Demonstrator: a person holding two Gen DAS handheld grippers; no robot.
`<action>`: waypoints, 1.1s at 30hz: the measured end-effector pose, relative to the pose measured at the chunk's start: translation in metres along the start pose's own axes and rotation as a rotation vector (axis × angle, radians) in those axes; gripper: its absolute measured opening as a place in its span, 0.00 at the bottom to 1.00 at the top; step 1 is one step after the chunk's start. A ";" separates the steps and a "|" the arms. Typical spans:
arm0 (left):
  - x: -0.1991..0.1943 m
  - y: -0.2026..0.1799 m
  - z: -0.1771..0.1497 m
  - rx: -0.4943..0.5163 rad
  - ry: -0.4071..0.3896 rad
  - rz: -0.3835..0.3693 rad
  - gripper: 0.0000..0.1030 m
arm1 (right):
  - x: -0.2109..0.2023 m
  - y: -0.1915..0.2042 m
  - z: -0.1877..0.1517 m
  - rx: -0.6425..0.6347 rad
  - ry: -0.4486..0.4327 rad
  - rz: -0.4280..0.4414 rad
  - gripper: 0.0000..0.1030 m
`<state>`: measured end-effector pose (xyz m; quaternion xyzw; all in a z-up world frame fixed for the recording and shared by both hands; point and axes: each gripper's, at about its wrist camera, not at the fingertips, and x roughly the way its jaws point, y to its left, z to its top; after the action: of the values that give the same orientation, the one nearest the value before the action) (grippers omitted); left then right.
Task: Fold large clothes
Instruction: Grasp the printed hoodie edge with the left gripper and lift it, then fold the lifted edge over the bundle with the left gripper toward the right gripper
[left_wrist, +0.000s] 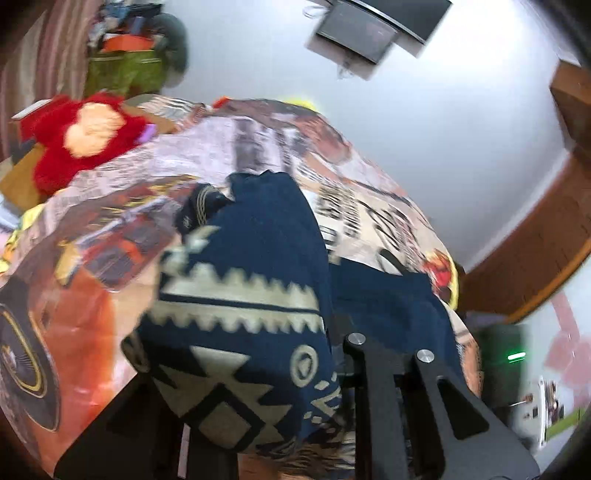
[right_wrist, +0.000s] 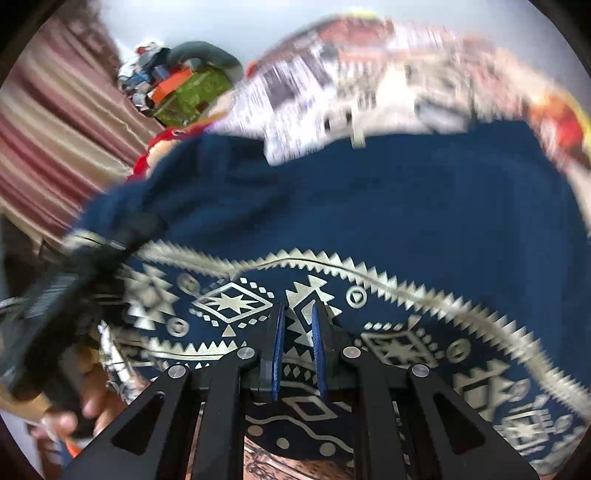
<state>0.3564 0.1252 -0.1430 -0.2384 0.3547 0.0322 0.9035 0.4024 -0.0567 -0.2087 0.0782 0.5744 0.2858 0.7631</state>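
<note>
as both grippers pinch, navy garment (right_wrist: 369, 206) lies crosswise.

Blurred view from the left gripper (left_wrist: 295, 376): a navy garment (left_wrist: 255, 280) with a cream zigzag and diamond print hangs draped right over its fingers, hiding the tips. Only the black right-hand linkage shows, bottom right. Under the cloth lies a bed with a busy printed bedspread (left_wrist: 110, 236), orange at lower left. A red plush toy (left_wrist: 81, 136) sits at the far left edge. High on the white wall, a dark screen (left_wrist: 358, 33).
</note>
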 end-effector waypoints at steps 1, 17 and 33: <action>0.001 -0.006 -0.003 0.015 0.007 0.003 0.19 | 0.010 -0.004 -0.003 0.017 0.028 0.025 0.11; 0.004 -0.188 -0.031 0.359 0.011 -0.151 0.19 | -0.130 -0.083 -0.044 0.059 -0.175 -0.102 0.11; 0.054 -0.228 -0.150 0.671 0.378 -0.206 0.30 | -0.232 -0.151 -0.114 0.147 -0.341 -0.272 0.11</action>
<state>0.3545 -0.1499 -0.1803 0.0339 0.4800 -0.2205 0.8484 0.3083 -0.3270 -0.1205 0.1027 0.4616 0.1205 0.8728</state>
